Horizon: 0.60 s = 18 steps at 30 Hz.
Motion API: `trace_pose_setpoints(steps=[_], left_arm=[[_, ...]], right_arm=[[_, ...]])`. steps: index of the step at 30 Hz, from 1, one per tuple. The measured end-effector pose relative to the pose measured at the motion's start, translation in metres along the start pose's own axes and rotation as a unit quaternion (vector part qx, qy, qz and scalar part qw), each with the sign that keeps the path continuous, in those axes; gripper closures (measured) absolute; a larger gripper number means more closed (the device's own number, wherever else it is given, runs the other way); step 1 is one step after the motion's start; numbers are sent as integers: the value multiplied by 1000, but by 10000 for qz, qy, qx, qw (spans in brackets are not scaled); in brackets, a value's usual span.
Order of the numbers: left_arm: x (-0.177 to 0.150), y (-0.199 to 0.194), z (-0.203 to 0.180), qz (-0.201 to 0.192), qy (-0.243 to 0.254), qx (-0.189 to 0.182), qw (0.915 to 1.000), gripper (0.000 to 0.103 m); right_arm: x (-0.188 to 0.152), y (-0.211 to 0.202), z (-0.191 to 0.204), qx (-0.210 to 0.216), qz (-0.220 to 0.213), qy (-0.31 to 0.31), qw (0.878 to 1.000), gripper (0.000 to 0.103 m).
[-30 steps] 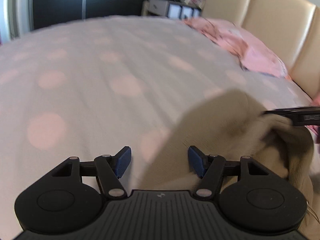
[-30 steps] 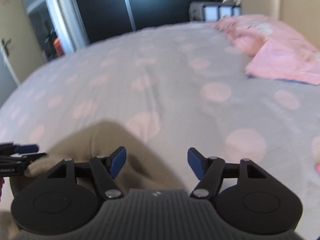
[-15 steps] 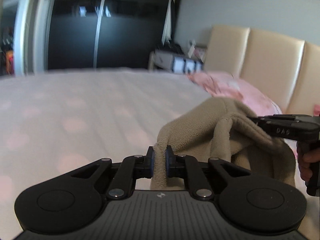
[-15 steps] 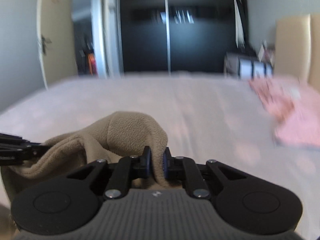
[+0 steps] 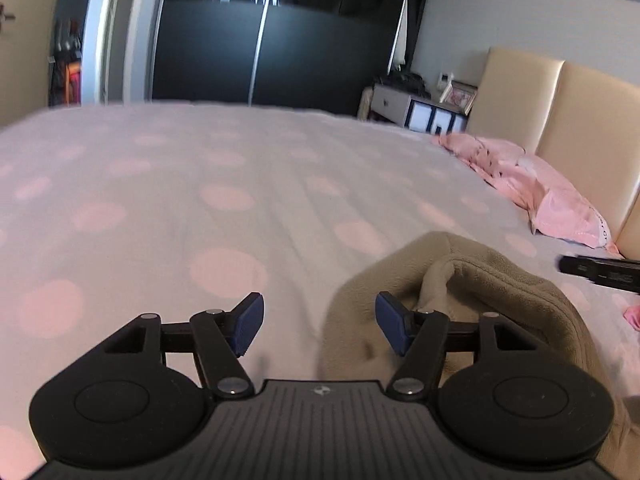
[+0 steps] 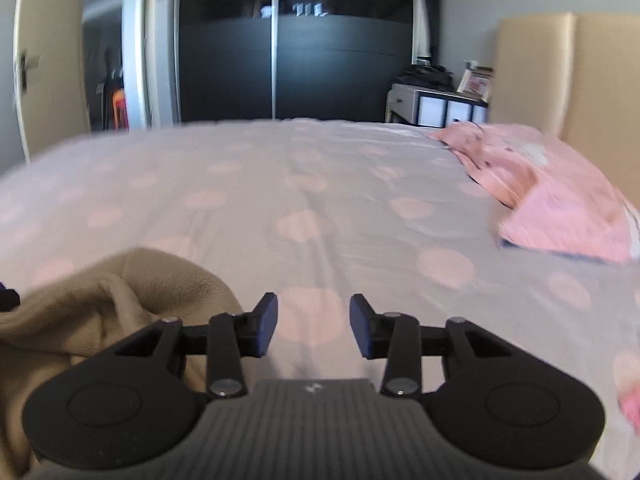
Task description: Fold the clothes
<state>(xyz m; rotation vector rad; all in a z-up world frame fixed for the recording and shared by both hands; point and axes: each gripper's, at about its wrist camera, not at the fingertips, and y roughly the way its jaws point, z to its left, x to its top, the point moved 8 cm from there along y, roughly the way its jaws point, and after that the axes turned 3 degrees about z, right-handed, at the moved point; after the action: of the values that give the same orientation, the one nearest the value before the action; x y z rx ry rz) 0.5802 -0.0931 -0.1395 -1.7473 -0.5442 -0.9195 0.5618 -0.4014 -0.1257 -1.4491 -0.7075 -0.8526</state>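
My left gripper hangs with its jaws spread wide and nothing between them; the blue pads stand over the bedspread, grey with pale pink dots. The beige fleece garment lies bunched on the bed just to the right of that gripper, its raised folded edge close behind the right-hand pad, though I cannot tell whether cloth and pad touch. Past the fleece, at the right edge of the left wrist view, the dark tip of my other tool pokes in, blurred.

My right gripper is also released, jaws parted with only a pink dot of the bedspread showing between them. In this view the beige fleece garment sits heaped at the lower left, beside and partly under the gripper's left arm, so the garment lies between my two tools, held by neither.

Farther up the bed a pink pillow rests against the cream padded headboard, well apart from the fleece. Beyond the bed stand a dark sliding wardrobe and a low white side cabinet
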Motion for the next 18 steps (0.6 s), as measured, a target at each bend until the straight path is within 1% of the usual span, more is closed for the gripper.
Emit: trace_pose_setpoints(steps=[1, 2, 3, 4, 6, 7, 10, 11, 13, 14, 15, 16, 17, 18], left_arm=[[-3, -8, -1, -35, 18, -17, 10000, 45], [-4, -15, -5, -103, 67, -38, 9999, 45], [-5, -21, -11, -173, 156, -56, 9997, 45], [-6, -27, -16, -243, 244, -74, 9994, 42], [-8, -31, -31, -246, 503, -56, 9984, 37], [-9, -32, -39, -228, 644, -39, 9977, 37], [-11, -36, -52, -215, 834, 181, 9961, 37], [-14, -33, -54, -110, 815, 261, 9963, 37], [-22, -23, -54, 217, 700, 427, 9964, 37], [-24, -18, -54, 347, 646, 468, 9962, 37], [-25, -12, -54, 440, 644, 493, 9957, 37], [-27, -5, -53, 547, 653, 607, 9945, 38], [-28, 2, -51, 650, 558, 713, 9938, 40], [-28, 6, -49, 744, 416, 677, 9941, 45]], right_arm=[[-6, -12, 1, 86, -8, 2, 10000, 63], [-12, -24, 6, 208, 2, -32, 9998, 68], [-18, -36, 10, 330, 12, -66, 9994, 68], [-25, -47, 17, 466, 34, -97, 9989, 68], [-39, -64, 38, 752, 51, -168, 9970, 68], [-42, -69, 47, 844, 8, -248, 9961, 68], [-50, -75, 72, 984, -4, -508, 9939, 68], [-51, -71, 75, 902, 86, -527, 9945, 69], [-55, -56, 76, 509, 412, -556, 9963, 69], [-56, -49, 76, 347, 512, -593, 9963, 67], [-58, -39, 78, 366, 674, -665, 9948, 60], [-61, -28, 81, 339, 898, -735, 9927, 59], [-64, -19, 83, 229, 1108, -781, 9905, 58], [-67, -10, 86, 118, 1316, -826, 9878, 59]])
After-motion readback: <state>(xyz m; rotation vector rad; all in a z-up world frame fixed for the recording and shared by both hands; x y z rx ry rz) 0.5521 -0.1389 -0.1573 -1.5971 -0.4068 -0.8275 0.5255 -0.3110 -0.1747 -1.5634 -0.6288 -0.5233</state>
